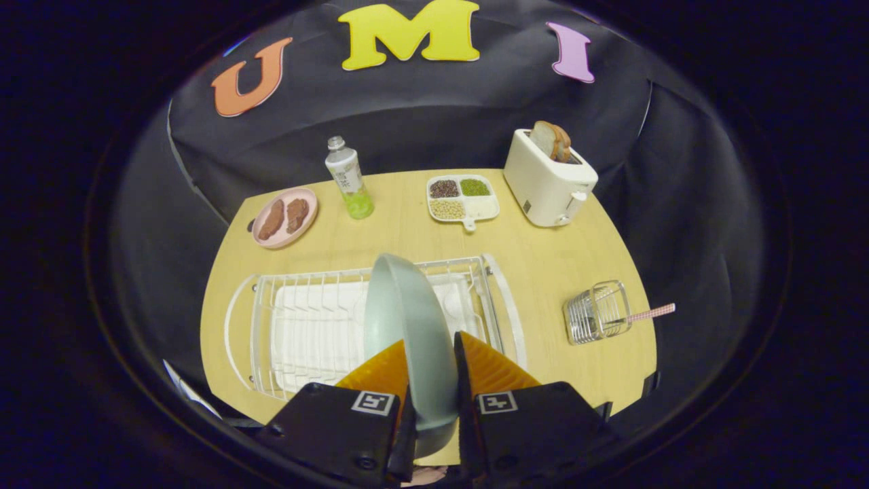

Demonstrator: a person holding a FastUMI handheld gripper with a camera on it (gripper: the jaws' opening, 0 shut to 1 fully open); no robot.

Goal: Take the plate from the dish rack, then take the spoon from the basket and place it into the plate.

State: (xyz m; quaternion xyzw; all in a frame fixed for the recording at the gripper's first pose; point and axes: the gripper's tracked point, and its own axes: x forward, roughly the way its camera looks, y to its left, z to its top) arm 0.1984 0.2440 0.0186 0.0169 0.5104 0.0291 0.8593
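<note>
A grey-green plate stands on edge between my two fingers, and my gripper is shut on its rim. The plate hangs over the white wire dish rack, which lies just beyond the fingers on the wooden table. To the right of the rack stands a small wire basket. A spoon with a pink checked handle leans out of it to the right.
At the back of the wooden table stand a pink plate with brown food, a bottle with green drink, a white divided tray of beans and a white toaster with bread.
</note>
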